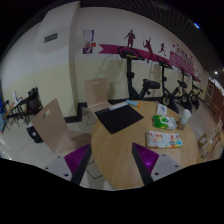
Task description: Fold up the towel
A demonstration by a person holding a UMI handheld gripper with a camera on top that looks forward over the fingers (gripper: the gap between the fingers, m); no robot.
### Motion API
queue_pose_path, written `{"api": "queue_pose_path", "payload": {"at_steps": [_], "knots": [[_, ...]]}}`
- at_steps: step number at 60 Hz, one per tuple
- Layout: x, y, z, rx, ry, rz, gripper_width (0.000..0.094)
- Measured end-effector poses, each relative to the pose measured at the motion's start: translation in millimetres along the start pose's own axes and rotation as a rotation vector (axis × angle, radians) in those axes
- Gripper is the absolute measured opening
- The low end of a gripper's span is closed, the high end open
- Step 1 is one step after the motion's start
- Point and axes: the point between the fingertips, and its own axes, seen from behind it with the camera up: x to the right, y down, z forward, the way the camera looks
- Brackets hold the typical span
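The gripper (113, 160) hangs above the near end of a round wooden table (120, 150), its two fingers spread wide with nothing between them; the purple pads (78, 157) face each other across bare tabletop. Farther along the table lies a dark, flat towel (119, 118), well beyond the fingers. To its right sits a green and white packet (165, 138), with a white bottle (186, 116) behind it. A light wooden chair (50, 125) stands at the table's left, and another chair (97, 94) at the far side.
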Motion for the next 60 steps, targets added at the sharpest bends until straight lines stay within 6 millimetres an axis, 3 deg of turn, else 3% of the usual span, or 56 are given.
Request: {"api": "queue_pose_path", "payload": {"at_steps": [6, 13, 19, 33, 44, 60], "knots": [[3, 5, 1, 0.001, 0.008, 0.008, 0.0857], [19, -1, 18, -0.001, 0.048, 0.040, 0.0857], [43, -4, 32, -0.007, 0.100, 0.061, 0.0857], [120, 6, 76, -0.010, 0.227, 0.091, 0.0854], [170, 24, 130, -0.036, 0.275, 0.103, 0.0858], [221, 52, 235, -0.054, 0.265, 0.083, 0.0860]]}}
